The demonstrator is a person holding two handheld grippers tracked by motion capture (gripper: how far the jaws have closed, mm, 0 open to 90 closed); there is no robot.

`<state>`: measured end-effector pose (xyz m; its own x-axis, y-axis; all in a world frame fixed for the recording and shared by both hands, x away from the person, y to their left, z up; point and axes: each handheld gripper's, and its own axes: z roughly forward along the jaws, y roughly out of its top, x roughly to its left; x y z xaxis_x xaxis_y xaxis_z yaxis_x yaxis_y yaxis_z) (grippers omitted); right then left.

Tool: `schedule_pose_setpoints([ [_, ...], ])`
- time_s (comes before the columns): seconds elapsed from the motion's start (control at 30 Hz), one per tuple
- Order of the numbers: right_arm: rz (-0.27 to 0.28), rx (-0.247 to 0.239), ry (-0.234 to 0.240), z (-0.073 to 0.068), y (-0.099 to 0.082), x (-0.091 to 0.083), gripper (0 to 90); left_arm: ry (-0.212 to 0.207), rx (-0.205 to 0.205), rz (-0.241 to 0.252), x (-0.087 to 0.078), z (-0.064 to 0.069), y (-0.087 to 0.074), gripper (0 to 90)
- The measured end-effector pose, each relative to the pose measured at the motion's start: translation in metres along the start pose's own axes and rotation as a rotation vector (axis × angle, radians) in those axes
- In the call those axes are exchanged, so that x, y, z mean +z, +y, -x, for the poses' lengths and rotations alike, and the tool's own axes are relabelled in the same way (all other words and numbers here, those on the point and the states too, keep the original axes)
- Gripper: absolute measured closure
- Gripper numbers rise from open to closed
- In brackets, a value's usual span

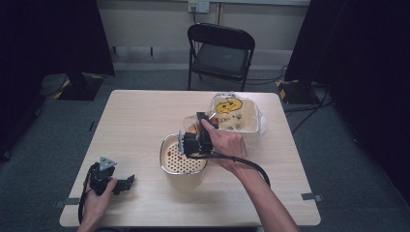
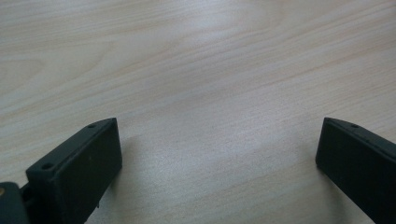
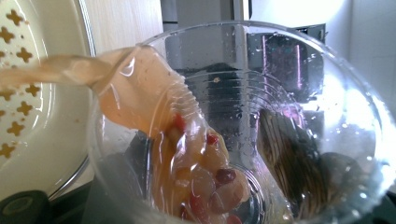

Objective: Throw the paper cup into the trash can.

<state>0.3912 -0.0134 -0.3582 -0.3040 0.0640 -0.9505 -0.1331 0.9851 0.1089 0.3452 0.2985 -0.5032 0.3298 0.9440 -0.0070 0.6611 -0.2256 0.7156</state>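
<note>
My right gripper is clamped on a clear plastic cup, tipped over the rim of the colander, and my jaws have just been closing a little further on it. In the right gripper view, a pale orange liquid with red and pale beans runs out over the cup's lip toward the colander's perforated white insert. The colander sits near the middle of the table. My left gripper rests on the wood, well to the colander's near left, jaws spread wide and holding nothing. Just beyond the colander lies a clear plastic bag with a yellow print.
</note>
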Motion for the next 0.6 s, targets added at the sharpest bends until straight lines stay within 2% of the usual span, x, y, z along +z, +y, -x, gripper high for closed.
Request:
schedule_pose_setpoints([
  [0.3, -0.031, -0.141, -0.086, -0.006, 0.005, -0.003, 45.9, 0.0, 0.0, 0.0, 0.0, 0.0, 0.0, 0.0],
  [0.4, -0.037, -0.204, -0.126, -0.008, 0.007, -0.005, 45.9, 0.0, 0.0, 0.0, 0.0, 0.0, 0.0, 0.0],
  [0.6, -0.054, -0.36, -0.206, -0.014, 0.009, -0.007, 45.9, 0.0, 0.0, 0.0, 0.0, 0.0, 0.0, 0.0],
])
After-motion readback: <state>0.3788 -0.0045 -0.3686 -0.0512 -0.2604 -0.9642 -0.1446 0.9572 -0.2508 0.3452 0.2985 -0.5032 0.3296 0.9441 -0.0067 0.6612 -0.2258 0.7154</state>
